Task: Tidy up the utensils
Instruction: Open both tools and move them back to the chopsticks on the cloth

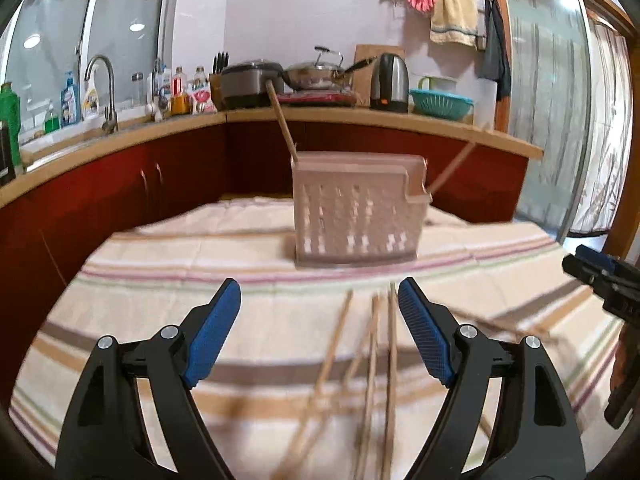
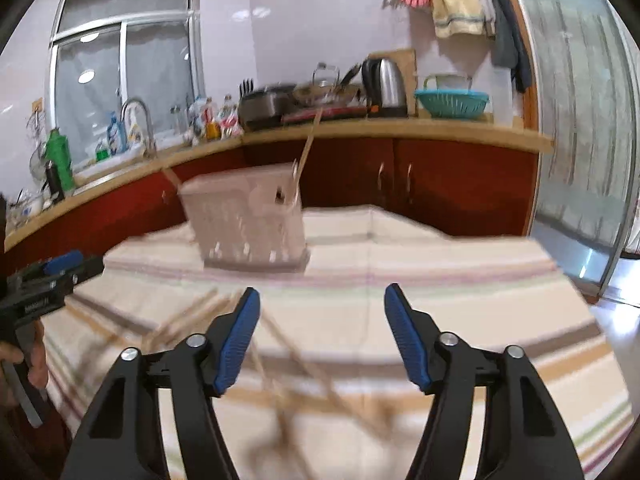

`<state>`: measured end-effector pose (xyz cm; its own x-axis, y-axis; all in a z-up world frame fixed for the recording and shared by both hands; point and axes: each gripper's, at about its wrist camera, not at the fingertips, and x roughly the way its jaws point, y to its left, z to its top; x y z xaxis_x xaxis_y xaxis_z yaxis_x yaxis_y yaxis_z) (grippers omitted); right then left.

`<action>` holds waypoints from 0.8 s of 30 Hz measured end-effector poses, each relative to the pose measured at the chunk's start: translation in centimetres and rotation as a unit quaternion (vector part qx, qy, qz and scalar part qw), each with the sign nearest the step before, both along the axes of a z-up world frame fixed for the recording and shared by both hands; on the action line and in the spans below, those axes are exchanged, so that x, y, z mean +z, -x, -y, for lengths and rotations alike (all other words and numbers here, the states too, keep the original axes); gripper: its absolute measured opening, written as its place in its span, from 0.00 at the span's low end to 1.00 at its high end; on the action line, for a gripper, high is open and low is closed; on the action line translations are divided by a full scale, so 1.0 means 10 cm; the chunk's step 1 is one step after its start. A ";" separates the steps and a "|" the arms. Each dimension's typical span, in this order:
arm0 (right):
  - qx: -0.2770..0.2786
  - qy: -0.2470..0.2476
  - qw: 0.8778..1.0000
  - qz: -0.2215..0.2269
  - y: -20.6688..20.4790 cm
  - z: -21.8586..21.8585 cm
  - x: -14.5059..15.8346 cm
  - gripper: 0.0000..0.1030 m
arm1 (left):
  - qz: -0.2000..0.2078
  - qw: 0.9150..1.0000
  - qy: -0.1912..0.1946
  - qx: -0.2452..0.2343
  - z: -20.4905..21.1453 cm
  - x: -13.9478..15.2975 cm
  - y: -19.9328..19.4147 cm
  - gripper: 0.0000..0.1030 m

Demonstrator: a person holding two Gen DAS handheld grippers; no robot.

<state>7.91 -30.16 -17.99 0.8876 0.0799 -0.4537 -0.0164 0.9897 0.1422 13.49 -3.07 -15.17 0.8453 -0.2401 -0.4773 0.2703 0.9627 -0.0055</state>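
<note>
Loose chopsticks (image 1: 372,360) lay near the striped cloth's (image 1: 160,300) front edge — the utensil basket (image 1: 356,208) behind them. Left gripper (image 1: 320,336) and right gripper (image 2: 322,336) both gaped wide — holding nothing.

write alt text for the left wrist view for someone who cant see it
The open left gripper hovers empty over loose chopsticks scattered on a striped cloth. Beyond them a pink basket already holds two chopsticks, with a kitchen counter behind.

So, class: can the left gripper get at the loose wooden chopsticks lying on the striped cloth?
Probably yes: the left gripper is open, and the chopsticks lie just ahead of its jaws with nothing in between.
</note>
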 end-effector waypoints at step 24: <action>0.046 0.015 0.992 -0.119 0.24 -0.20 -0.85 0.18 | -0.095 0.994 -0.048 -0.003 0.07 -0.81 0.34 0.53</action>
